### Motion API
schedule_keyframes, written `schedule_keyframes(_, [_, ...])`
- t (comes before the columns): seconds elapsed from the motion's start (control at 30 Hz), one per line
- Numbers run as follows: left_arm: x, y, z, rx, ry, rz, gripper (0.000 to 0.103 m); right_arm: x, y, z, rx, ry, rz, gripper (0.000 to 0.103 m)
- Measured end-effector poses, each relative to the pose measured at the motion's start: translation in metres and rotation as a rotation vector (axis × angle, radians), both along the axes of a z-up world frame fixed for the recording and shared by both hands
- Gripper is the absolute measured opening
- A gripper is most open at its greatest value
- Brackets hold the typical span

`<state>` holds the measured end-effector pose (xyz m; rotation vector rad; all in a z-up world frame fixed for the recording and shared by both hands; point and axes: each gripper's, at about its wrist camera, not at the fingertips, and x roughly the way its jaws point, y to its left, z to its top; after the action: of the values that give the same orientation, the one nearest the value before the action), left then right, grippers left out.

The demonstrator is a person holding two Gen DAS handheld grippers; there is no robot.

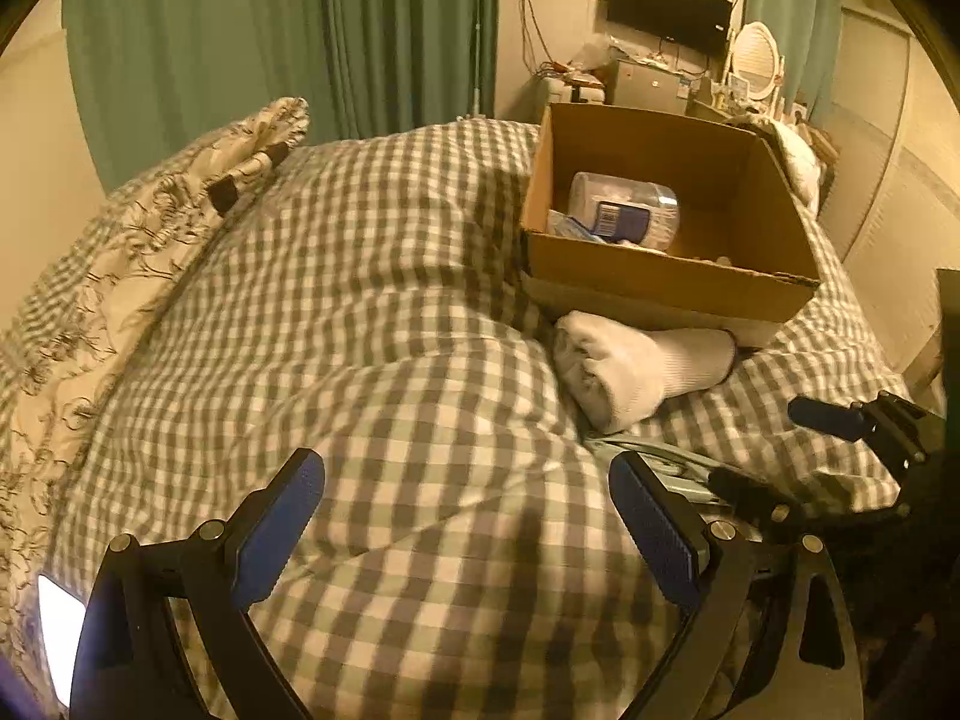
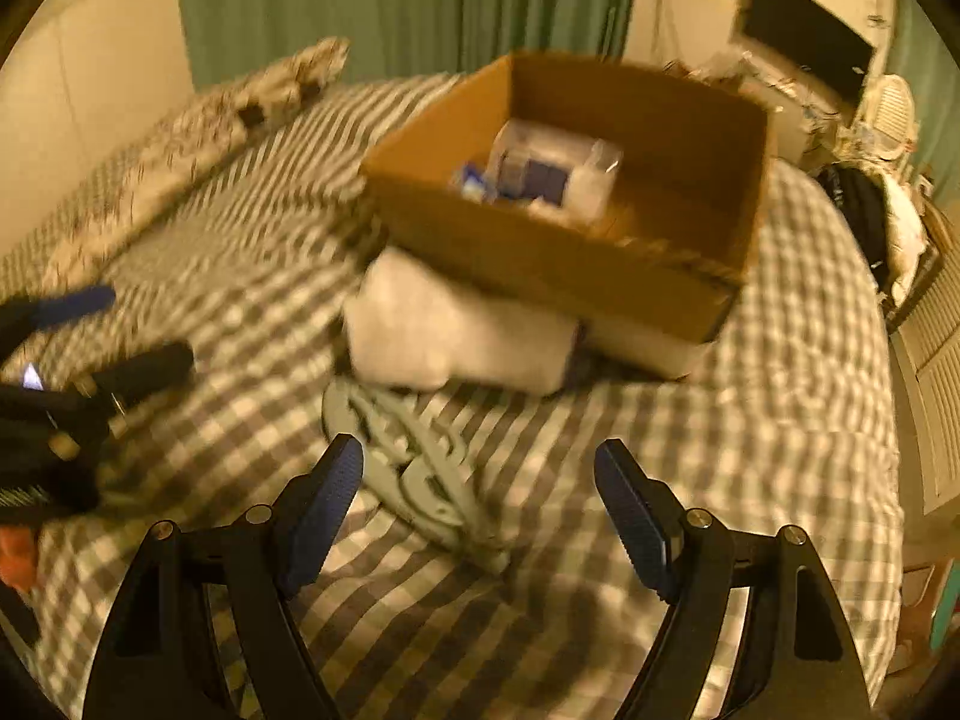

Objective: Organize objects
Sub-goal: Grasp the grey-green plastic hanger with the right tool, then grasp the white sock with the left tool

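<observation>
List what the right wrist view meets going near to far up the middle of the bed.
Right gripper, open → grey-green plastic piece on the checked duvet → white rolled socks → cardboard box holding a clear container → green curtain.

White rolled sock [image 1: 636, 363] lies against the open cardboard box [image 1: 666, 276], grey-green hanger [image 2: 420, 480] flat beside it on the bed.

The left gripper [image 1: 465, 516] hangs with its jaws wide apart over a checked bedspread [image 1: 372, 324]. Ahead, a rolled white sock [image 1: 630, 363] lies against a cardboard box [image 1: 660, 276] holding a clear plastic container [image 1: 630, 207]. The right gripper [image 1: 774, 450] shows at the right edge
</observation>
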<state>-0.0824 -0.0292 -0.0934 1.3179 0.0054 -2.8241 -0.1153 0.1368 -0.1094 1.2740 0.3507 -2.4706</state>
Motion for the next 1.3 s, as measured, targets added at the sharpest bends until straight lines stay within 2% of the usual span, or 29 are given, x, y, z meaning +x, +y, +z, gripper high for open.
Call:
schedule_keyframes(0.07, [0.0, -0.002, 0.0, -0.014, -0.004, 0.006, 0.098, -0.001, -0.01, -0.009, 0.033, -0.03, 0.035, 0.08])
schedule_keyframes(0.23, [-0.001, -0.012, -0.003, 0.011, -0.02, 0.022, 0.098, -0.009, -0.028, -0.032, 0.102, -0.106, 0.085, 0.079])
schedule_keyframes(0.33, [-0.002, -0.016, -0.005, 0.027, -0.026, 0.026, 0.098, -0.019, -0.034, -0.042, 0.101, -0.159, 0.088, 0.078])
schedule_keyframes(0.47, [-0.001, -0.02, -0.007, 0.053, -0.033, 0.027, 0.098, -0.029, -0.034, -0.05, 0.065, -0.209, 0.073, 0.057])
schedule_keyframes(0.6, [0.002, -0.019, -0.006, 0.047, -0.031, 0.025, 0.098, -0.016, -0.035, -0.04, 0.101, -0.137, 0.07, 0.036])
schedule_keyframes(0.63, [0.003, -0.018, -0.005, 0.043, -0.031, 0.025, 0.098, -0.013, -0.034, -0.036, 0.098, -0.123, 0.068, 0.034])
schedule_keyframes(0.7, [0.004, -0.017, -0.005, 0.036, -0.03, 0.021, 0.098, -0.006, -0.026, -0.025, 0.051, -0.095, 0.051, 0.029])
schedule_keyframes(0.77, [0.005, -0.016, -0.005, 0.028, -0.034, 0.024, 0.098, 0.001, -0.013, -0.011, -0.038, -0.081, 0.034, 0.026])
schedule_keyframes(0.87, [0.005, -0.012, -0.005, 0.011, -0.039, 0.026, 0.098, 0.015, -0.004, 0.008, -0.094, -0.042, 0.04, 0.015])
schedule_keyframes(0.97, [0.005, -0.006, -0.003, 0.013, -0.037, 0.013, 0.098, 0.024, 0.005, 0.026, -0.084, 0.026, 0.0, 0.013])
schedule_keyframes(1.03, [0.005, 0.0, -0.003, 0.02, -0.041, -0.001, 0.098, 0.026, 0.017, 0.037, -0.127, 0.039, -0.022, 0.013])
schedule_keyframes(1.3, [-0.016, 0.041, -0.003, 0.035, -0.055, -0.074, 0.098, 0.034, 0.067, 0.071, -0.132, 0.144, -0.148, 0.013])
